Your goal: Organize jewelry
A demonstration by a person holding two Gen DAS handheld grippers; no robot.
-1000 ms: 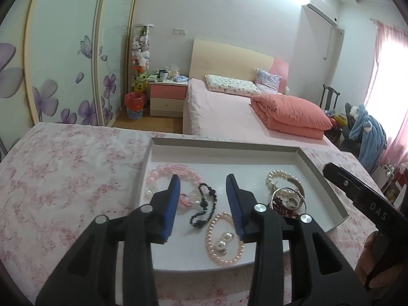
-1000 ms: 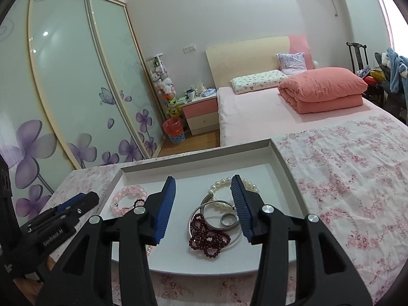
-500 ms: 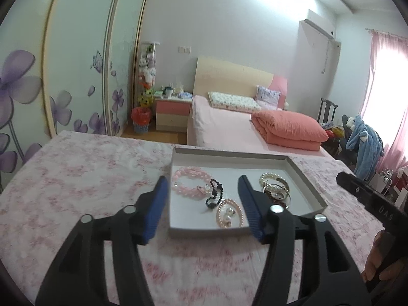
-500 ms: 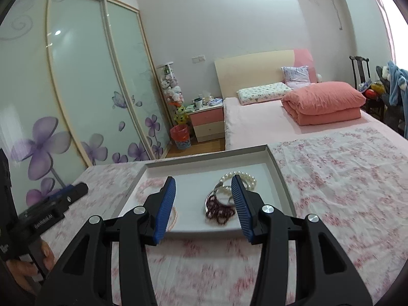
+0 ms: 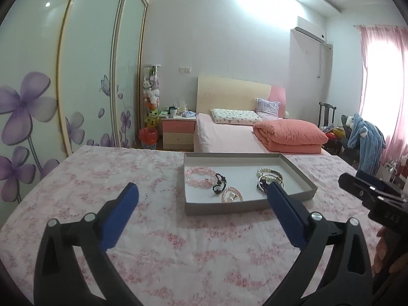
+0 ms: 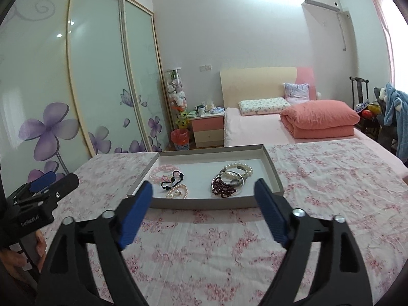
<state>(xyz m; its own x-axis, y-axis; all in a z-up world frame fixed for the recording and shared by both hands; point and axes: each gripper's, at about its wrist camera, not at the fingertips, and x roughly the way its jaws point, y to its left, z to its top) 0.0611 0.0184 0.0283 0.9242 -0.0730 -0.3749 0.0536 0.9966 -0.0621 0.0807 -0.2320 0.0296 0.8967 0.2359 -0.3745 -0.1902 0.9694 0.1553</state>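
A grey shallow tray (image 5: 229,207) (image 6: 204,202) lies on the floral tablecloth ahead of both grippers. On its left side lie a pink bead bracelet (image 5: 197,177) (image 6: 163,172), a black bead string (image 5: 219,183) (image 6: 174,179) and a small pearl bracelet (image 5: 232,196) (image 6: 178,191). On its right side lie white pearl bracelets (image 5: 269,173) (image 6: 238,168), silver bangles (image 6: 230,179) and a dark red bead bracelet (image 6: 224,190). My left gripper (image 5: 202,197) is open and empty, short of the tray. My right gripper (image 6: 204,191) is open and empty, also short of it.
The table wears a pink floral cloth (image 5: 102,178) (image 6: 331,178). Behind it stand a bed (image 5: 229,135) with a folded pink quilt (image 5: 290,136), a nightstand (image 5: 178,132) and a sliding wardrobe (image 5: 63,89). The other gripper shows at each view's edge (image 5: 369,199) (image 6: 38,196).
Both grippers have pulled back from over the tray towards me and opened much wider. The jewelry lies as before in the tray.
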